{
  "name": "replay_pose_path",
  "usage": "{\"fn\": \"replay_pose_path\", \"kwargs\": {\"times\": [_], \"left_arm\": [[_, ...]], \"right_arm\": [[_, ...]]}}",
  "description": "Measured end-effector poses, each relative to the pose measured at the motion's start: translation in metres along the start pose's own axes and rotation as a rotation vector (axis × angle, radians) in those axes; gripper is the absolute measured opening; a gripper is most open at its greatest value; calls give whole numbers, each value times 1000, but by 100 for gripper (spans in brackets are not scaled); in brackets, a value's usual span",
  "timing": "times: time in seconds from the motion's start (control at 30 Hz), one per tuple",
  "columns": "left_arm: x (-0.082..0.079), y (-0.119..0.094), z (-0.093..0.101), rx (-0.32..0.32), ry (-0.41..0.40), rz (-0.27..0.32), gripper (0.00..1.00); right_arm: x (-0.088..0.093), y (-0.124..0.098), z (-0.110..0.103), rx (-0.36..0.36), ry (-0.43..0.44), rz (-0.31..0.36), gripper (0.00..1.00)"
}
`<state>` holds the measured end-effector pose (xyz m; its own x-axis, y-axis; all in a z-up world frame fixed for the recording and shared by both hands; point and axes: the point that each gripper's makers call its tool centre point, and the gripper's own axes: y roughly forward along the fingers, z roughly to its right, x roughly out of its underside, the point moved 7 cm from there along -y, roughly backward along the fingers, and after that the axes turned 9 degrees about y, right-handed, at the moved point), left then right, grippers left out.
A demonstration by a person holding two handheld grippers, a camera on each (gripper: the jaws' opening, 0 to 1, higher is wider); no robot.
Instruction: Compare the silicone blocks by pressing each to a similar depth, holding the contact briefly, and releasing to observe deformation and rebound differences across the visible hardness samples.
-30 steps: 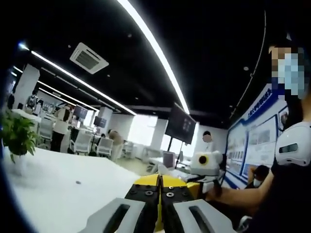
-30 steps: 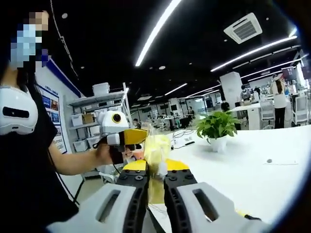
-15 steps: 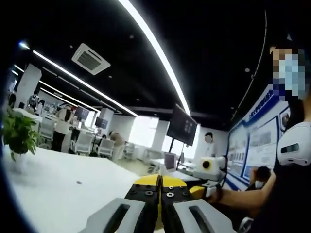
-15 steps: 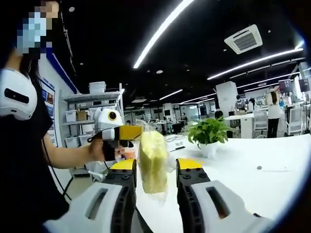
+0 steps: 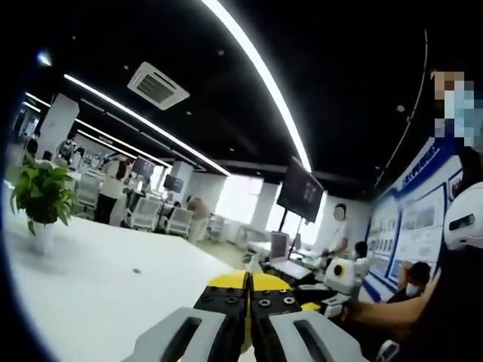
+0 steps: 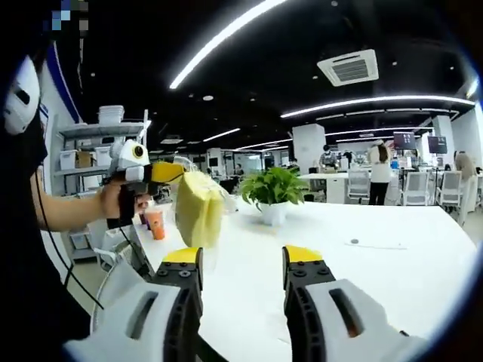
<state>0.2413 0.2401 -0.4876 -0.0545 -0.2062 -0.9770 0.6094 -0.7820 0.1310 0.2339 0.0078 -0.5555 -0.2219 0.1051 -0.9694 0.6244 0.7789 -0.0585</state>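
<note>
A yellow silicone block in a clear bag hangs in the air above the white table. It sits just past the yellow jaw tips of my left gripper, which a hand holds at the left of the right gripper view. In the left gripper view the left gripper shows its jaws pressed together, apparently pinching the bag. My right gripper stands open, its jaws wide apart and below the block without touching it. The right gripper also appears low on the right of the left gripper view, in the person's hand.
A potted plant stands on the table, also seen as the plant at far left. An orange cup sits near the table edge. Shelves with boxes are behind the person. Chairs, desks and people fill the background.
My right gripper was shut on the yellow block a second ago and has opened wide, letting go of it. The block now hangs at the left gripper's tips. Both views have panned.
</note>
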Motion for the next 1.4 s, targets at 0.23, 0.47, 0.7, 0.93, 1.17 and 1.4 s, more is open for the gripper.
{"fn": "replay_pose_path", "kwargs": {"times": [0.23,0.47,0.7,0.93,1.17,1.4], "left_arm": [[5,-1,-1,-21,-62,21,0],[8,-1,0,-26,-100,20,0],[17,-3,-5,-52,-112,-5,0],[32,-2,-11,-94,-106,-43,0],[63,7,-21,-152,-104,-123,0],[100,20,-37,-231,-196,-178,0]], "right_arm": [[37,-13,19,94,34,-75,47],[70,-27,30,187,31,-99,62],[84,-34,39,269,30,-84,81],[99,-37,47,314,35,-110,88],[107,-38,50,327,45,-126,88],[114,-36,49,328,15,-161,87]]}}
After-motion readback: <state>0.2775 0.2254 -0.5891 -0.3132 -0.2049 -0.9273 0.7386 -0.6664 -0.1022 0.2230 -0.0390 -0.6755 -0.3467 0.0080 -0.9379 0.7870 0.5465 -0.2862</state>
